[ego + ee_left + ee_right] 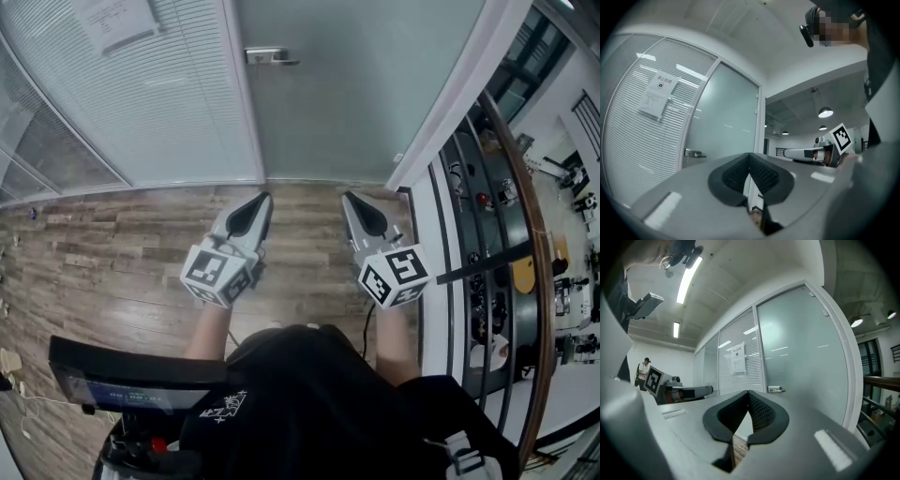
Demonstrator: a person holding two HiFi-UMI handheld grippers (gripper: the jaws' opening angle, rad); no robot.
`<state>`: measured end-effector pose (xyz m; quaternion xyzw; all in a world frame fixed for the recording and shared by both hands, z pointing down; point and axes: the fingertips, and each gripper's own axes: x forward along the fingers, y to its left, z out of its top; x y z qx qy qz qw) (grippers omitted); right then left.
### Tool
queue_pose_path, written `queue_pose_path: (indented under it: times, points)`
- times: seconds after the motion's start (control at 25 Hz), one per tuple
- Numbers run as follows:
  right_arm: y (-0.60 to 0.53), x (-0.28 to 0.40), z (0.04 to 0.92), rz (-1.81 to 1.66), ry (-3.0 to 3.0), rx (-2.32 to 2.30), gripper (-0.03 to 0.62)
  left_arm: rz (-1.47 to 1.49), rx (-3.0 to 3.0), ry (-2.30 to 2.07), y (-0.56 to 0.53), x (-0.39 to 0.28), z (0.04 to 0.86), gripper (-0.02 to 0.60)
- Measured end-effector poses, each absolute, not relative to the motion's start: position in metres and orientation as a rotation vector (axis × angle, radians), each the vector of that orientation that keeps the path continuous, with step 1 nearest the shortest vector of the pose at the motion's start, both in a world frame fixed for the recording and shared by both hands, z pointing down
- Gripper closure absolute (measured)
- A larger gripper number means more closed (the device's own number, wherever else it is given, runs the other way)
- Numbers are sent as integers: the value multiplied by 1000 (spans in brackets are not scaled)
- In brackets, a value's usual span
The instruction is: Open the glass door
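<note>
Head view: I see the glass door [356, 84] shut in its frame, well apart from both tools across the wood floor [112, 253].
Handle [272, 57]: a metal lever on the door's left edge, beside the blinds panel [141, 94].
Left hand-held gripper [262, 199]: jaws together, nothing between them, aimed at the door.
Right hand-held gripper [349, 197]: jaws closed, empty, near the left one.
Step in hand: the approach, by my judgement; nothing is touched.
Method: I would step closer, part one pair of jaws before the lever, close them across its bar near the free end, then press down.
Unknown: I cannot tell whether the door pushes or pulls.
Risk: pads slipping off smooth metal.
</note>
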<state>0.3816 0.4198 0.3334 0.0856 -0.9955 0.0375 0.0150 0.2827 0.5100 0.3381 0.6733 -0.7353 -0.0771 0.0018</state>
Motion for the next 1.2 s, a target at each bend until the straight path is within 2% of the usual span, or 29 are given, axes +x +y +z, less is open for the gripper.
queue_pose_path:
  times: [1.2]
  points:
    - [375, 364, 333, 122, -3088, 175, 591, -153, 2073, -2394, 461, 303, 332, 581]
